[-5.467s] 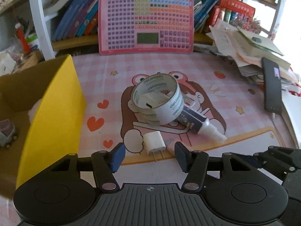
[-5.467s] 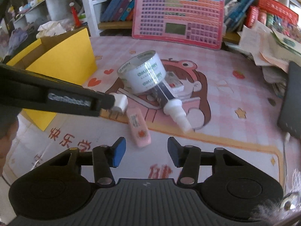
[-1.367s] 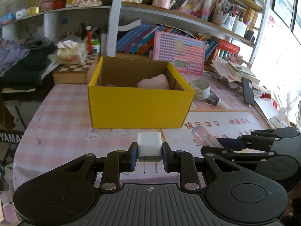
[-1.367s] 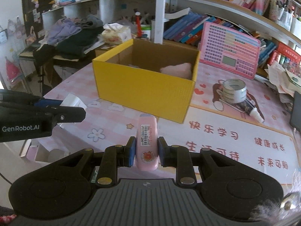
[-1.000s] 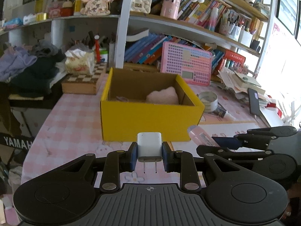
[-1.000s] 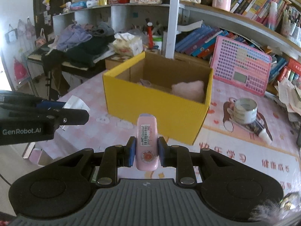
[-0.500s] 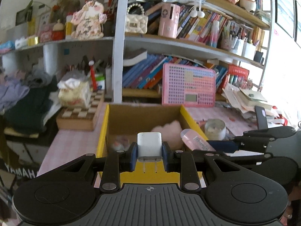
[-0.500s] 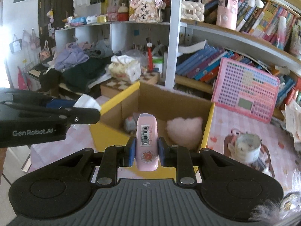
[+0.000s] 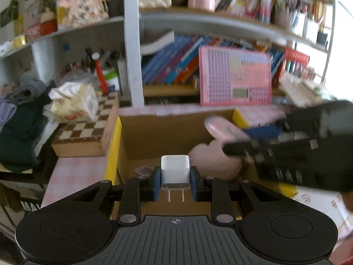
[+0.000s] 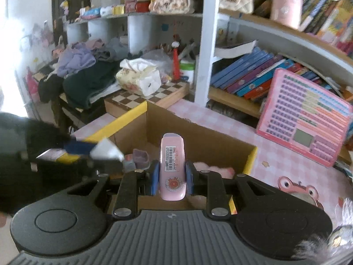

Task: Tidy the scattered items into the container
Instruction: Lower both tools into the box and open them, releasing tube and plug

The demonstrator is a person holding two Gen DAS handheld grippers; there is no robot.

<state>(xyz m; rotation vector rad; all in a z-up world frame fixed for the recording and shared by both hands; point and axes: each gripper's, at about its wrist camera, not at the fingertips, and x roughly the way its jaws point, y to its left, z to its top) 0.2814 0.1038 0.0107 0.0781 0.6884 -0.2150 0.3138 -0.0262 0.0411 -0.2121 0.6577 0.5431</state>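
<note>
We have both grippers over the box point(image 9: 114, 141), which fills the middle of each frame, its yellow rim at the left and its brown inside open below us. Our left gripper point(image 9: 175, 182) is clenched on the white charger point(image 9: 175, 169), prongs pointing back at the camera. Our right gripper point(image 10: 172, 180) is clamped on the pink tube point(image 10: 172, 165), low centre in its own view and blurred at centre right in the left view. A pink plush point(image 9: 211, 161) and a small grey toy point(image 10: 138, 156) already lie inside.

The risks we see: the two grippers sit close together over one opening, so they could knock each other as we let go. The tube is long and could land on the rim and tip out. The charger, held by its smooth sides, could slip early or bounce off the plush.
</note>
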